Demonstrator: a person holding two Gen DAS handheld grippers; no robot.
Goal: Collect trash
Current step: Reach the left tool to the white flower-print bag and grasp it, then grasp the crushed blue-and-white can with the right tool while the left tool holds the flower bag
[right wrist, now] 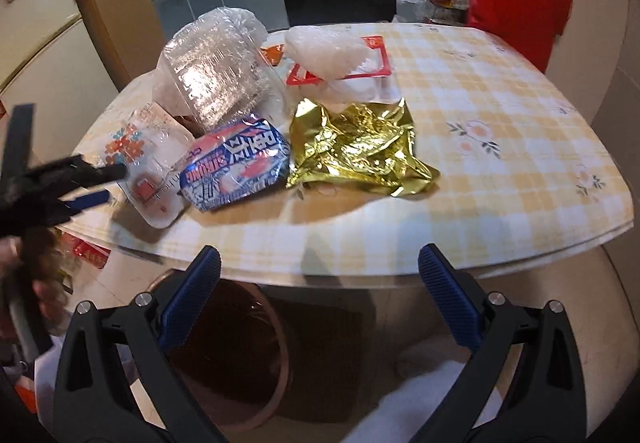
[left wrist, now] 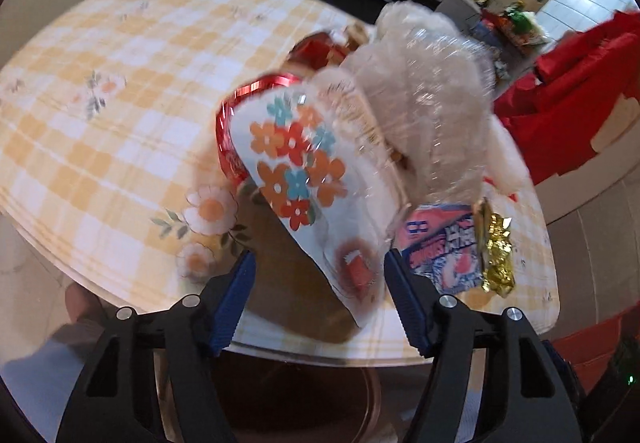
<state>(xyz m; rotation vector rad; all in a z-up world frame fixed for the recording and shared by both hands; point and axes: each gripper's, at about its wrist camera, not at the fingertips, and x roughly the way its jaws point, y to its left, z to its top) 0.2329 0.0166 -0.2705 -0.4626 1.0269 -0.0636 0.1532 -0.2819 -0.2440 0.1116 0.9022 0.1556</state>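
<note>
Gold foil wrapper (right wrist: 362, 147) lies mid table (right wrist: 500, 91), blue noodle-cup lid (right wrist: 236, 167) at its 9 o'clock, clear tub (right wrist: 218, 83) behind. Left claw (left wrist: 318, 283) partly open w/ floral wrapper (left wrist: 304, 179) between pads, grip unclear. Right claw (right wrist: 320, 295) wide open, empty.

Trash pile (right wrist: 256, 115) crowds table's (right wrist: 500, 171) left; right half passable.

Checked table (right wrist: 500, 91); wrappers (right wrist: 360, 151) atop

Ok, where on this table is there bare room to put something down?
The checked cloth is bare right of the gold foil, out to the table's edge, and along the near edge in front of it. The left side is crowded: floral wrapper, noodle packet, clear tub.
</note>
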